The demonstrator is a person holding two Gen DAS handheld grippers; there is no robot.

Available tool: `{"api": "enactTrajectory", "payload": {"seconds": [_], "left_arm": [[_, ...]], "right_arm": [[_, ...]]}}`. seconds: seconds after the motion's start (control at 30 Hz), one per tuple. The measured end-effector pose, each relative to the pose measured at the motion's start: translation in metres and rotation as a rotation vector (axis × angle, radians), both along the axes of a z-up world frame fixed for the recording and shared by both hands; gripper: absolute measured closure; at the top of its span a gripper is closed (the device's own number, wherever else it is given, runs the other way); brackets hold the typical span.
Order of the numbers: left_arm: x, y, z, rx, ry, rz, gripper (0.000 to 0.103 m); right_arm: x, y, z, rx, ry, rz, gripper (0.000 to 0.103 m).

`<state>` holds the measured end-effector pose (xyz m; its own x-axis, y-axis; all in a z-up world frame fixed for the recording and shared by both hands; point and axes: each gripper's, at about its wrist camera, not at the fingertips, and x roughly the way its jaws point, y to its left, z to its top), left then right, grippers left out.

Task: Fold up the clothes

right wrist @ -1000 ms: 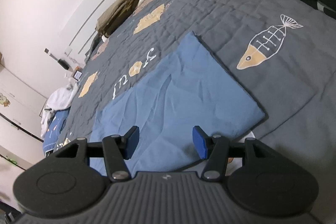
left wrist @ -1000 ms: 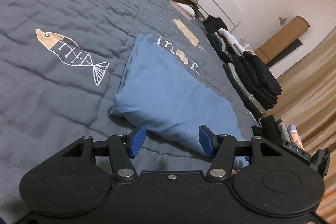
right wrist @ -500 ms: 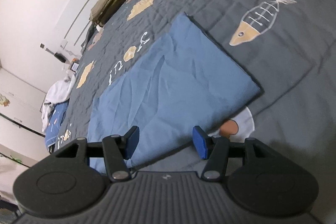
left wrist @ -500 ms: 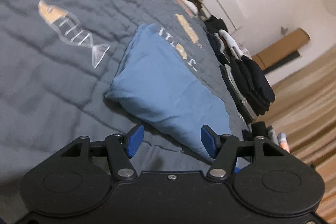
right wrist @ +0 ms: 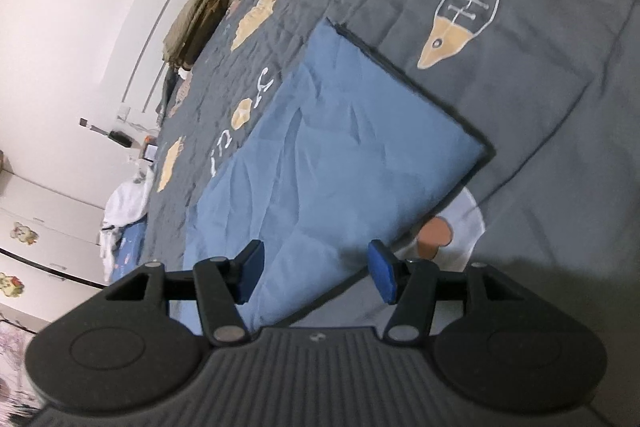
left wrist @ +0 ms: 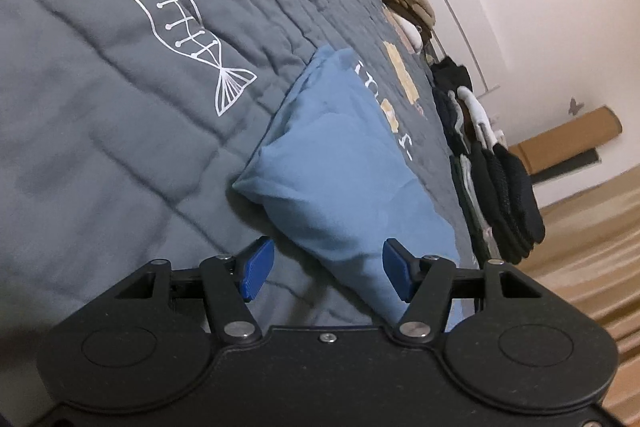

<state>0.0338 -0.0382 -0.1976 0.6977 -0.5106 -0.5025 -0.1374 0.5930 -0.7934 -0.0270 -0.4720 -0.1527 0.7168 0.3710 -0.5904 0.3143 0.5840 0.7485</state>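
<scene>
Folded blue garment (left wrist: pixel 344 183) lies flat on grey quilt (left wrist: pixel 100 115), beside printed fish (left wrist: pixel 180 27).
Left gripper (left wrist: pixel 326 273) low at garment's near edge, fingers apart, cloth between but not pinched.
Right gripper (right wrist: pixel 316 273) over opposite edge, jaws opening, pads clear of cloth.
Stack of dark clothes (left wrist: pixel 500 187) at quilt's far edge.

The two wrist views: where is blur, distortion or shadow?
Left wrist view: the blue folded garment and floor look soft with blur, and the wall line bends from the fisheye. Right wrist view: the garment is sharper, a dark shadow lies on the grey quilt beside the right gripper, and the corners smear.
</scene>
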Motion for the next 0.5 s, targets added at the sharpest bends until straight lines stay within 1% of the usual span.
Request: {"api": "enactTrajectory", "payload": {"seconds": [0.23,0.37,0.5], "left_arm": [[0.012,-0.003,-0.006,-0.022,0.015,0.047,0.044],[0.006,0.001,-0.009,-0.056,0.023,0.08,0.044],[-0.001,0.006,-0.013,-0.067,0.025,0.094,0.044]], "right_arm": [[0.002,0.0,-0.009,0.0,0.032,-0.027,0.04],[0.002,0.004,-0.013,-0.012,0.049,-0.025,0.04],[0.004,0.005,-0.019,-0.021,0.048,-0.039,0.039]]}}
